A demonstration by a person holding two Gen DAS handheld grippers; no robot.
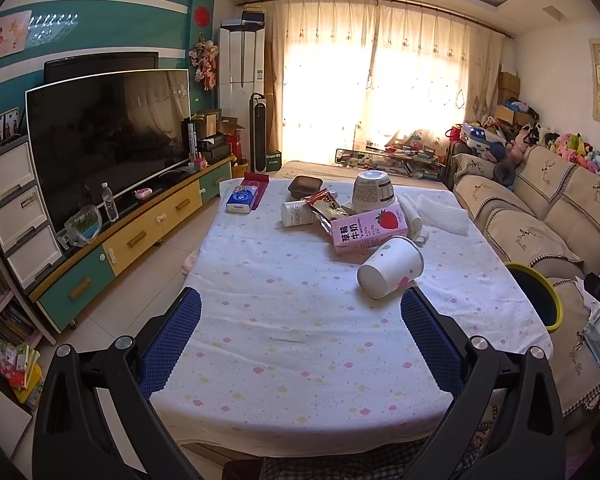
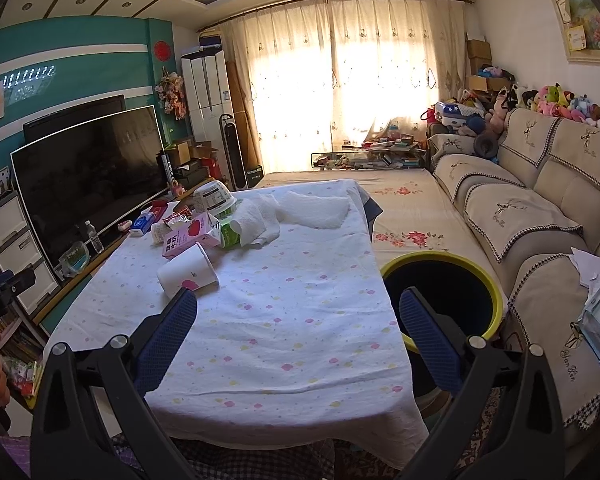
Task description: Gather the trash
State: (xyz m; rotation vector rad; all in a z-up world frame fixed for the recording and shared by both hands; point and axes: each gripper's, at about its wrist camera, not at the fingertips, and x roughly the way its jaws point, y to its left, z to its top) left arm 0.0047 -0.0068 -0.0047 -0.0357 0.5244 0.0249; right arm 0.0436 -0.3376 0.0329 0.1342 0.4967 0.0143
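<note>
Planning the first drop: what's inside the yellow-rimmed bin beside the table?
The bin looks dark inside; no trash is visible in the part shown. Its bottom is hidden by shadow and partly by the right gripper.

The room is lit by daylight through cream sheer curtains (image 1: 380, 80) drawn across a wide window on the far wall. The left wall (image 1: 100, 20) is painted teal with white stripes. A large dark television (image 1: 108, 140) is mounted on a low cabinet (image 1: 140, 232) with yellow and teal drawers. A beige sofa (image 2: 520, 208) with embroidered covers is placed along the right wall, and plush toys (image 2: 560, 100) are lined along its back. The floor (image 1: 172, 264) is laid with pale tiles. A white floor-standing air conditioner (image 1: 242, 68) is positioned in the far left corner.
</note>
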